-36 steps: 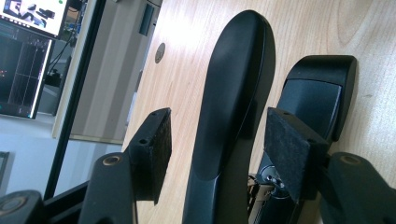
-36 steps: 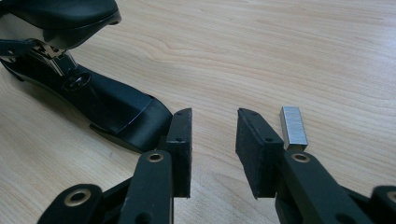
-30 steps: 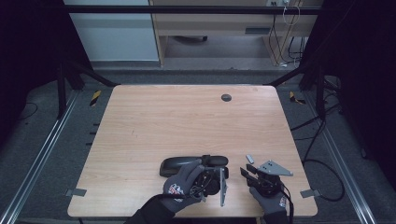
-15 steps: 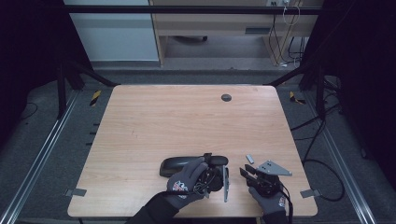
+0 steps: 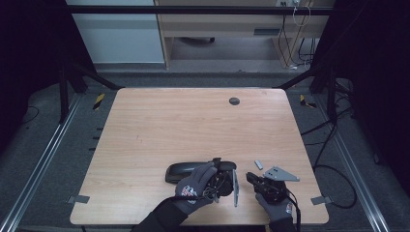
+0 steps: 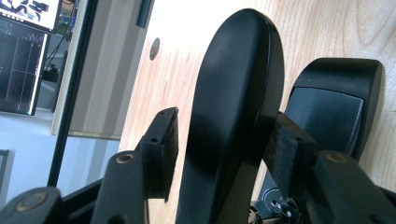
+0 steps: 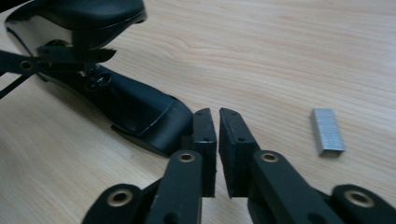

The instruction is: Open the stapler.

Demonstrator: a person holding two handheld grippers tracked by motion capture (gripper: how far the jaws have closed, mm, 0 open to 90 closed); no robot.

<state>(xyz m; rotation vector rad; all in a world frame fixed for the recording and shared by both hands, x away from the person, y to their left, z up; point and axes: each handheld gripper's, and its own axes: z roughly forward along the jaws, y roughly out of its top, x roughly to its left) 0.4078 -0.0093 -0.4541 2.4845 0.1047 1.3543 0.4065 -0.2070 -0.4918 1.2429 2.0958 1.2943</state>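
A black stapler [image 5: 181, 171] lies open near the table's front edge. In the left gripper view its black top cover [image 6: 233, 93] stands upright between the jaws, and the base [image 6: 331, 107] lies behind it. My left gripper [image 5: 220, 181], under a gloved hand [image 5: 196, 186], is shut on that cover. A grey metal rail [image 5: 235, 186] sticks up beside it. My right gripper [image 7: 218, 126] is shut on nothing, its tips just short of the end of the stapler's base [image 7: 144, 116]. A strip of staples [image 7: 328, 130] lies flat to its right on the wood, also seen from above as the staple strip [image 5: 258, 164].
A round cable hole [image 5: 234, 101] sits at the far middle of the wooden table [image 5: 193, 125]. Cables [image 5: 329, 140] trail on the floor to the right. The table's front edge runs close under both hands.
The left hand has shifted a little to the right with the stapler's cover, and the metal rail stands slightly farther right. The right gripper has barely moved.
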